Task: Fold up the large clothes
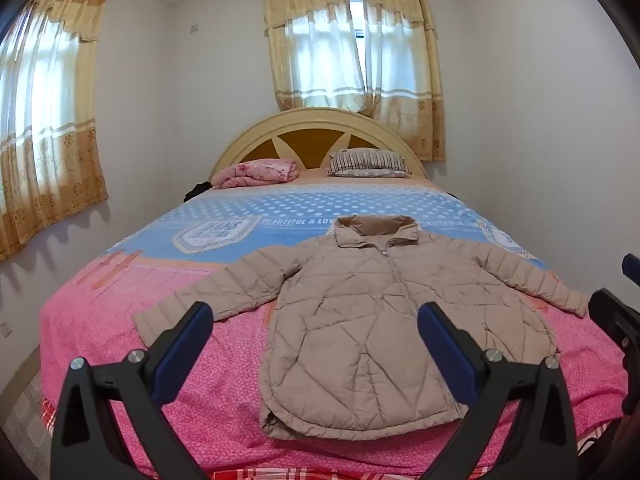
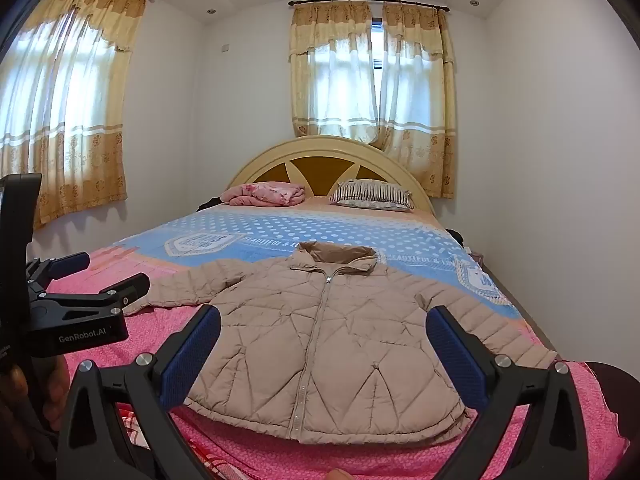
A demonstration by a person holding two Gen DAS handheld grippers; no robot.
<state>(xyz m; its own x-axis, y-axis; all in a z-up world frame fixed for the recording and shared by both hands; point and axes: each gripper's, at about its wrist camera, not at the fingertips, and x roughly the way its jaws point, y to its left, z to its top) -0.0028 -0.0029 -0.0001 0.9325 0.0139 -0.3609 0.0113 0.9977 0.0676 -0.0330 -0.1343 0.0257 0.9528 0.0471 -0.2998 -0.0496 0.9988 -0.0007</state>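
A beige quilted puffer jacket (image 1: 360, 320) lies flat and zipped on the bed, front up, both sleeves spread out, collar toward the headboard. It also shows in the right wrist view (image 2: 320, 340). My left gripper (image 1: 316, 316) is open and empty, held above the bed's foot over the jacket's hem. My right gripper (image 2: 324, 320) is open and empty, also above the hem. The left gripper also shows at the left edge of the right wrist view (image 2: 108, 272), open. Part of the right gripper (image 1: 616, 312) shows at the right edge of the left wrist view.
The bed (image 1: 120, 344) has a pink and blue spread. A folded pink blanket (image 1: 256, 174) and a striped pillow (image 1: 366, 162) lie by the wooden headboard (image 1: 316, 124). Curtained windows (image 1: 352, 52) stand behind and to the left. White walls flank the bed.
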